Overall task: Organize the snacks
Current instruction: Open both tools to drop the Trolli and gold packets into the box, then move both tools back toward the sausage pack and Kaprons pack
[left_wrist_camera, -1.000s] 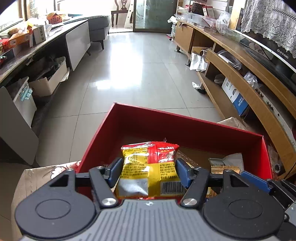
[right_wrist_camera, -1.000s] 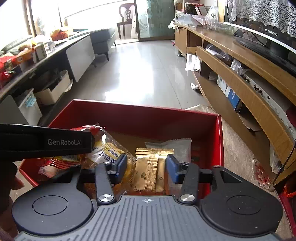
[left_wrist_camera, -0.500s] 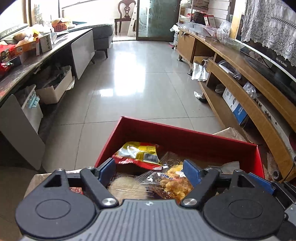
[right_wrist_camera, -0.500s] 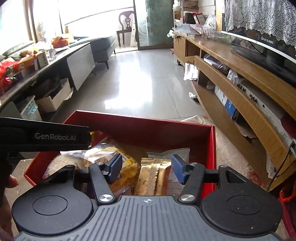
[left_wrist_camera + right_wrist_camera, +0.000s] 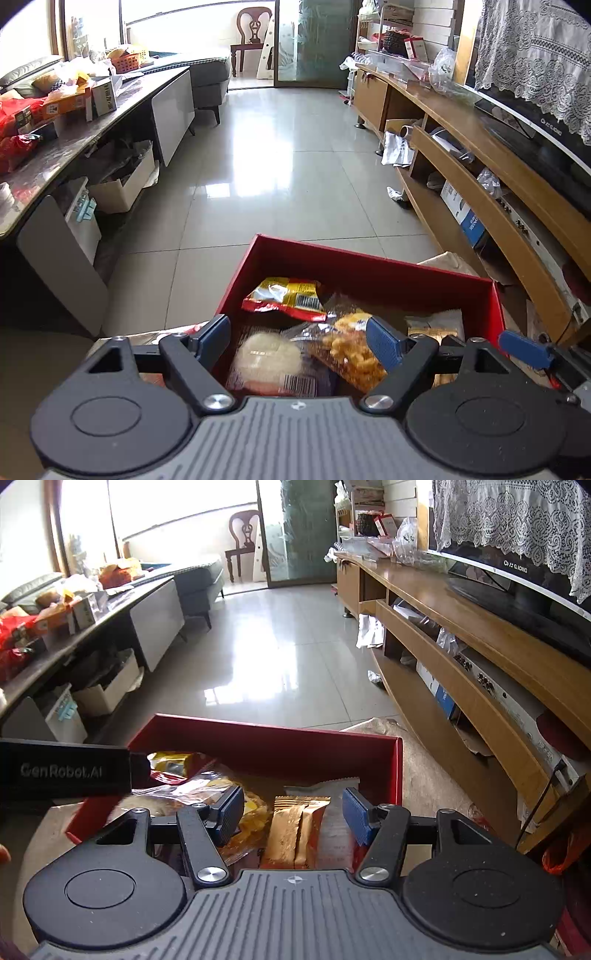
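Both pairs of blue-padded fingers stand apart with nothing clamped between them. Seen from its own camera, the left gripper (image 5: pixel 297 338) hangs over the near left part of a red box (image 5: pixel 369 271) that sits on the floor; its fingers (image 5: pixel 384 341) frame the packets below without touching them. In the box, toward the far left corner, lies a yellow and red snack packet (image 5: pixel 286 297) with its barcode up. Nearer the camera lie a clear packet holding a pale round cake (image 5: pixel 267 356) and, just beside it to the right, a clear bag of orange-yellow crunchy bits (image 5: pixel 351 345).

From the right wrist camera, the right gripper (image 5: pixel 293 814) hovers over the right half of the same red box (image 5: pixel 397 771). Below the gap between its fingers (image 5: pixel 356 818) lies a pair of gold wrapped bars (image 5: pixel 295 830), side by side, with a white packet (image 5: pixel 325 786) partly under them toward the far wall. The black body of the left gripper (image 5: pixel 66 771) crosses the left edge of this view, above the box's left end.

A tiled floor (image 5: pixel 258 657) runs beyond the box, with a wooden TV cabinet (image 5: pixel 480 638) along the right and a cluttered desk (image 5: pixel 74 136) along the left.
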Motion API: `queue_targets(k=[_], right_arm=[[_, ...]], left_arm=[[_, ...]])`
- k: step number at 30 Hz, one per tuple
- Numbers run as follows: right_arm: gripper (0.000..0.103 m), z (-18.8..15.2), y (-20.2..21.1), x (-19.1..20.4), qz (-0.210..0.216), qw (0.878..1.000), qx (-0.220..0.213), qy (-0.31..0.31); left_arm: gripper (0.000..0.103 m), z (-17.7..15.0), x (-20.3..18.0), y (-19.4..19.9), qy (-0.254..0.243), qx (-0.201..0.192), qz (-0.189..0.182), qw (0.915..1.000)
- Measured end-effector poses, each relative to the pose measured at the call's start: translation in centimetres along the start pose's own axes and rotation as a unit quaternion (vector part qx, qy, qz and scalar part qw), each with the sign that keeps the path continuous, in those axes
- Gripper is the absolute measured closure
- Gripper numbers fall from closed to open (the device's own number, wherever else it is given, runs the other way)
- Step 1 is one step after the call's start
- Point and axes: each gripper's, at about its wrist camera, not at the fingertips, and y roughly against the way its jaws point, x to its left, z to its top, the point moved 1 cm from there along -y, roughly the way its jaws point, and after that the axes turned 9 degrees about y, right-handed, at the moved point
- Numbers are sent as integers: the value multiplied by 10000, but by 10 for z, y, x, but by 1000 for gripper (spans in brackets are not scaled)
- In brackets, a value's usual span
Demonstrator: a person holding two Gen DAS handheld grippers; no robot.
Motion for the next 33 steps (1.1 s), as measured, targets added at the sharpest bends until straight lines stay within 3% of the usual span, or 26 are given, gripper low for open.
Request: queue_targets(k=[13,24,33], right_arm=[[35,0,33,3,-163,9998,-1,132],[34,-20,54,15,-224,9981,240,521],[33,-47,75,17,-227,9966,425,670]], left_arm=[[24,-25,16,26,217,224,-70,9995],[24,-54,25,41,259,402,-37,9988],[24,-96,43,39,390,923,75,9949]])
